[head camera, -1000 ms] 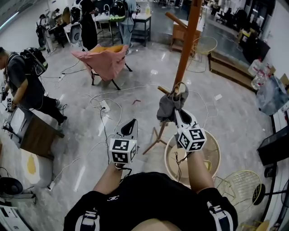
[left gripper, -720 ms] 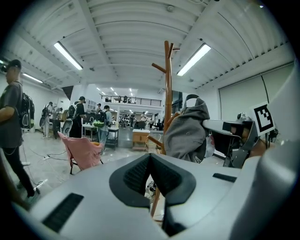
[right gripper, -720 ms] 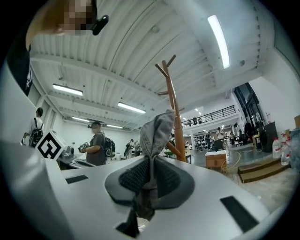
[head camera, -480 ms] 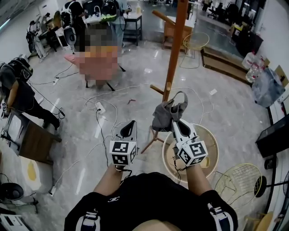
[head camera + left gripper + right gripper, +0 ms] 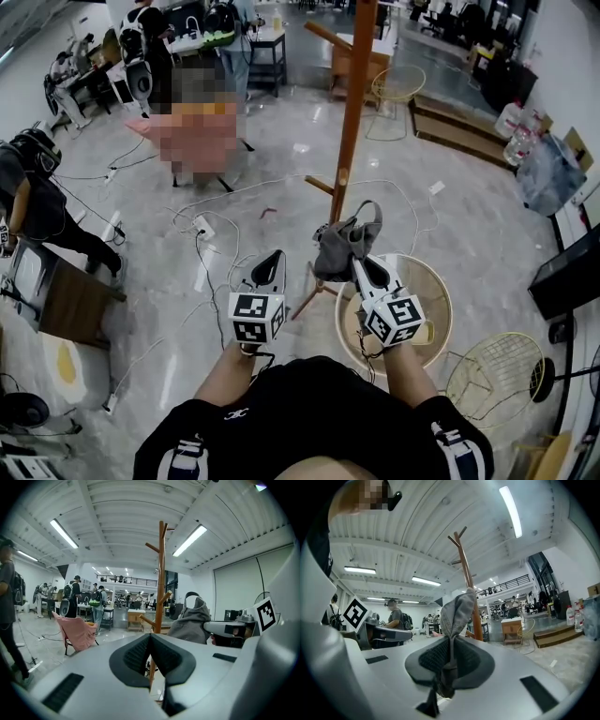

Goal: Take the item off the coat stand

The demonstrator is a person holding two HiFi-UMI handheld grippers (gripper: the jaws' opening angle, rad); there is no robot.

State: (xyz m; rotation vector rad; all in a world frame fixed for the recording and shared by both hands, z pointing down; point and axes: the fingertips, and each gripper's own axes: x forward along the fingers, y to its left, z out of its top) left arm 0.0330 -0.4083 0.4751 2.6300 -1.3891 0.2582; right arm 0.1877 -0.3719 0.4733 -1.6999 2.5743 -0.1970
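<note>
Off its peg now, the cloth (image 5: 339, 246) hangs beside the stand (image 5: 352, 112), right gripper (image 5: 359, 265) clamped on it; hold firm and draw it clear. Left gripper (image 5: 271, 266) closed, empty.

Coat stand (image 5: 352, 112) blocks ahead; open floor (image 5: 281, 141) left of it

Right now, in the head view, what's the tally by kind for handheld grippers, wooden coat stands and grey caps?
Handheld grippers: 2, the left gripper and the right gripper
Wooden coat stand: 1
Grey cap: 1, clamped in the right gripper
Total: 4
</note>
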